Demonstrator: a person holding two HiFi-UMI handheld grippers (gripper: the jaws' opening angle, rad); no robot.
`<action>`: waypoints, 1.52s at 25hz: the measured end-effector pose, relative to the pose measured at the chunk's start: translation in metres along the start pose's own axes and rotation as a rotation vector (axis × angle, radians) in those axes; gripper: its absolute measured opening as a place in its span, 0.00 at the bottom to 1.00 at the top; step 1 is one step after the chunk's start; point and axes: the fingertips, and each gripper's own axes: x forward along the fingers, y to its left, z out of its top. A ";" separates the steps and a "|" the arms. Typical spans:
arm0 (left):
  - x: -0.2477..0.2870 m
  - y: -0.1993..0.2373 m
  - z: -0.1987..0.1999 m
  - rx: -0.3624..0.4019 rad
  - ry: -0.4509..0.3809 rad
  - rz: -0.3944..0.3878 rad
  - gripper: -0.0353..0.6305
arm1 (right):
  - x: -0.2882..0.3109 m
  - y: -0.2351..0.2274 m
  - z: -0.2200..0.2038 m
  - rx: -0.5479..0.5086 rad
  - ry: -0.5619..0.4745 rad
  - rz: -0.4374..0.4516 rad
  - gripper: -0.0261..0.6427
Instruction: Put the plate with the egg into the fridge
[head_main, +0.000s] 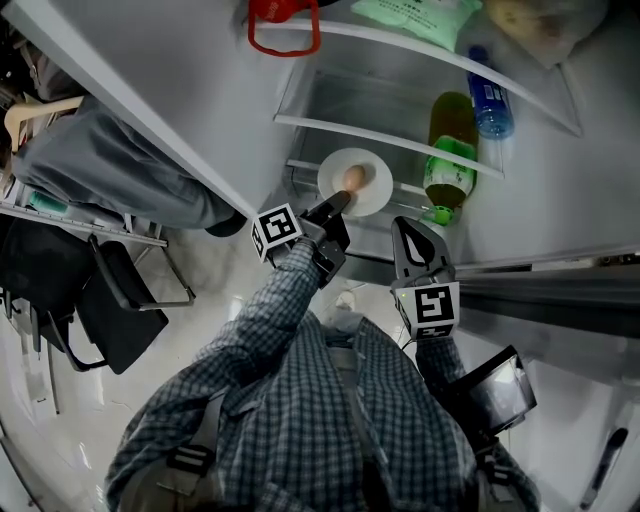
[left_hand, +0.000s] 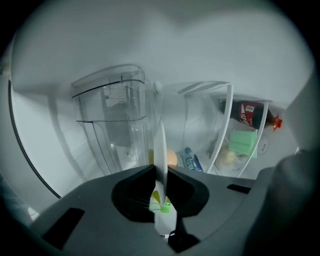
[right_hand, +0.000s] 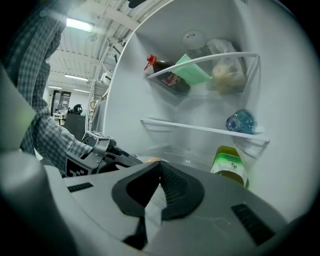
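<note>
Head view: left gripper (head_main: 333, 207) is clamped on the near rim of the plate (head_main: 370, 190), a round, flat, white, glossy one. The egg (head_main: 353, 178), a smooth tan oval, sits at the plate's centre. The plate is inside the open fridge (head_main: 560, 200), level with the lower white rail shelf (head_main: 340, 130). Can't tell if it touches a shelf. Right gripper (head_main: 410, 232) is just beside it, lower right, clear of the plate. A green-label bottle (head_main: 450, 160) and a blue-cap bottle (head_main: 489, 105) stand in the rails, with red bag handles (head_main: 284, 28) up top.

Left gripper view: black ribbed pads of the left gripper (left_hand: 161, 176) pinch the plate (left_hand: 160, 145), seen edge-on as a thin white blade. The egg (left_hand: 172, 158) peeks out to the right of it. A clear plastic drawer (left_hand: 112, 125) with rounded corners is ahead on the left. On the right, curved rail shelves hold a dark sauce bottle (left_hand: 250, 114) and a green packet (left_hand: 243, 141).

Right gripper view: the right gripper (right_hand: 159, 166) has its jaws pressed together with nothing between them. The left gripper (right_hand: 102, 152) sits beyond on the left, with a sliver of the egg (right_hand: 152, 159) past it. The green-label bottle (right_hand: 230, 166) is on the right and the blue-cap bottle (right_hand: 241, 121) lies on the rail above.
</note>
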 end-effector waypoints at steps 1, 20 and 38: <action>0.001 0.001 0.000 -0.003 0.000 0.003 0.11 | 0.001 0.000 0.000 -0.003 0.000 0.002 0.05; 0.009 0.011 0.007 -0.038 -0.034 0.034 0.11 | 0.041 -0.004 -0.016 -0.303 0.114 -0.007 0.05; 0.015 0.012 0.005 -0.078 -0.033 0.025 0.11 | 0.074 0.042 -0.062 -0.950 0.272 0.125 0.13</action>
